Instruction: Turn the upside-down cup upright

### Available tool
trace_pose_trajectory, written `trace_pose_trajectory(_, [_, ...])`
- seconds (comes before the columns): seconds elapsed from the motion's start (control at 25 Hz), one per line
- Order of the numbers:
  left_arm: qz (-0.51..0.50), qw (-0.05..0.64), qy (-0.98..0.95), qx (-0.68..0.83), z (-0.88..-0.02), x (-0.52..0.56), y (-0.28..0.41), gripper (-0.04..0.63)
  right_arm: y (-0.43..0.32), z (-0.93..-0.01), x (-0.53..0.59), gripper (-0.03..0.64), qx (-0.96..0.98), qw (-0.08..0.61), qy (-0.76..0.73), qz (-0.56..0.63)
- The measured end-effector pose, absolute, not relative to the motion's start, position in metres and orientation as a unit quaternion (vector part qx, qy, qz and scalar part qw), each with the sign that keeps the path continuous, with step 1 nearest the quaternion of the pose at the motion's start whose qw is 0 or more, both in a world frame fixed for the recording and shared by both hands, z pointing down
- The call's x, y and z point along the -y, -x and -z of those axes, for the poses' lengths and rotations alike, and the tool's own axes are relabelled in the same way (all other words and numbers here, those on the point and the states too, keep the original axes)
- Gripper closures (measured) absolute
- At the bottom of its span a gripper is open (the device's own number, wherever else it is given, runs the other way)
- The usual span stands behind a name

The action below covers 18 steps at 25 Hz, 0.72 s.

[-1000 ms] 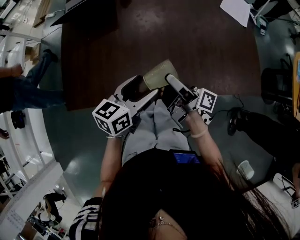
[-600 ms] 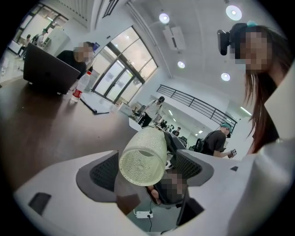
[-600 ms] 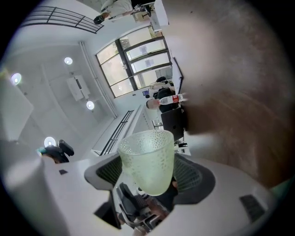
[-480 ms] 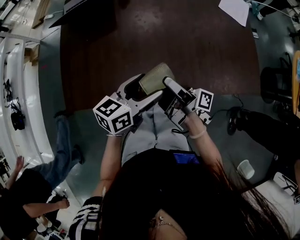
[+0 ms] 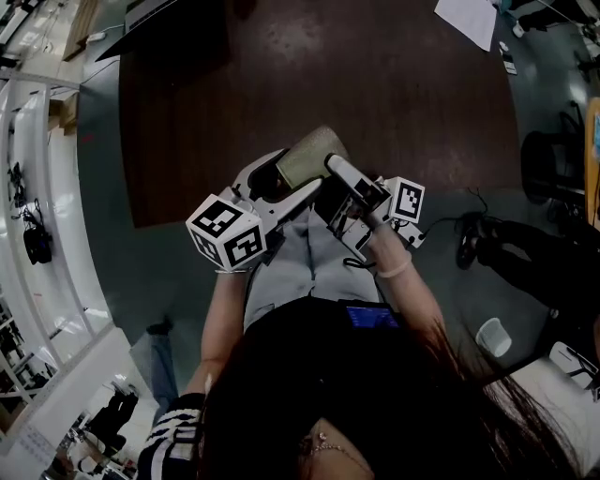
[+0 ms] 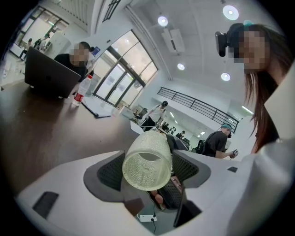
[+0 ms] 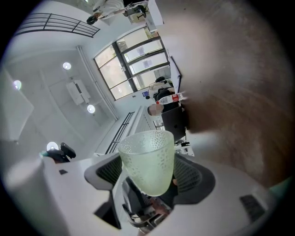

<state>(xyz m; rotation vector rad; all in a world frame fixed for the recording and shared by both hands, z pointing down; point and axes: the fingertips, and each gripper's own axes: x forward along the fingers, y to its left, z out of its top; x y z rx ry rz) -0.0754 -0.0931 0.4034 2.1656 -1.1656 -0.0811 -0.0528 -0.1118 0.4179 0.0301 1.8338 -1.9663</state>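
Note:
A pale green dimpled glass cup (image 5: pixel 309 155) hangs in the air over the near edge of the dark table (image 5: pixel 394 94), lying roughly on its side. My left gripper (image 5: pixel 286 176) has it between its pads from the left; the jaws have just been closing a little and press its wall. In the left gripper view the cup (image 6: pixel 147 166) shows its base end towards the camera. From the right, my right gripper (image 5: pixel 330 176) is shut on the same cup (image 7: pixel 148 166), whose rim points away from it.
A white sheet of paper (image 5: pixel 469 21) lies at the table's far right. A laptop (image 6: pixel 48 76) and a plastic bottle (image 6: pixel 80 92) stand at the table's far end, with a person seated behind them. Grey floor lies below the grippers.
The cup and both grippers have shifted slightly towards me and the cup has turned a little. A person on the floor at the left has walked out of view.

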Motion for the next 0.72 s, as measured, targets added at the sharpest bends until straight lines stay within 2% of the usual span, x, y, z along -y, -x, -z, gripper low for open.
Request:
trace_pose_trajectory(0.04, [0.029, 0.332, -0.829, 0.449, -0.4045, 0.0928, 0.0765, 0.279, 0.0528, -0.4183, 0.1117, 0.250, -0.664, 0.226, -0.012, 0.713])
trace_pose_trajectory(0.72, [0.020, 0.321, -0.835, 0.446, -0.4032, 0.0967, 0.0742, 0.282, 0.0470, -0.4209, 0.1134, 0.249, -0.666, 0.228, -0.024, 0.710])
